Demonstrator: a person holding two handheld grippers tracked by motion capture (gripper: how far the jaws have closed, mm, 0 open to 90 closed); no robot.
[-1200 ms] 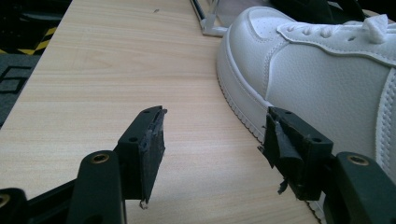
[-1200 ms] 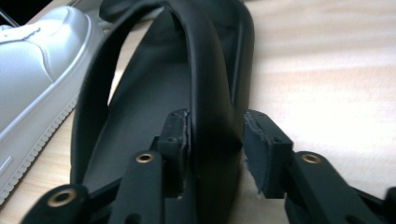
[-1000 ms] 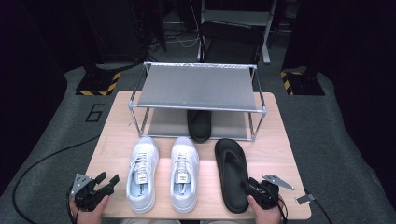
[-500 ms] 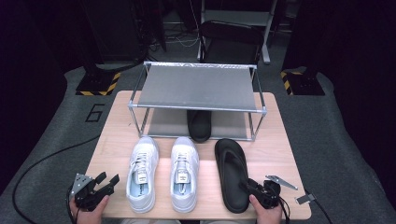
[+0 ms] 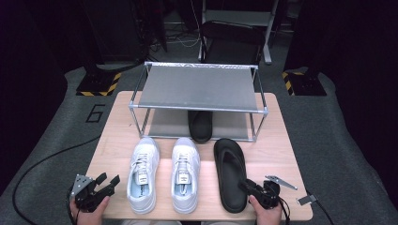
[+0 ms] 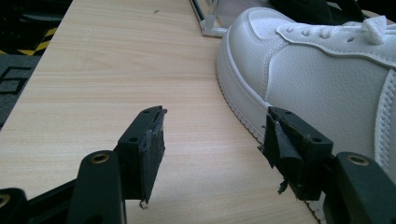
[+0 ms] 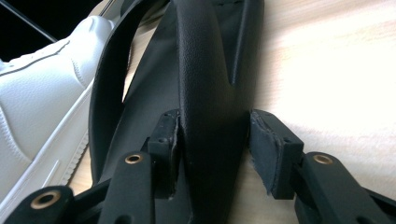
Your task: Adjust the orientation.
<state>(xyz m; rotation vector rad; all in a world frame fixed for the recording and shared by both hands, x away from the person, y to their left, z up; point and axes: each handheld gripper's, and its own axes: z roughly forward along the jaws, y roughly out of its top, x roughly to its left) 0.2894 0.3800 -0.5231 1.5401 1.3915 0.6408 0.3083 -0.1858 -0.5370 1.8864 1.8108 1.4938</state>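
black sandal (image 5: 201,125) — inside metal rack (image 5: 199,108)

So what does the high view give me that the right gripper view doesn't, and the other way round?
High view alone: the metal rack, a second black sandal under it, the left white sneaker and the left hand-held gripper, open. Right gripper view alone: the right hand-held gripper with its jaws around the edge of the near black sandal, not fully closed. Both: that sandal, the right white sneaker, the wooden table.
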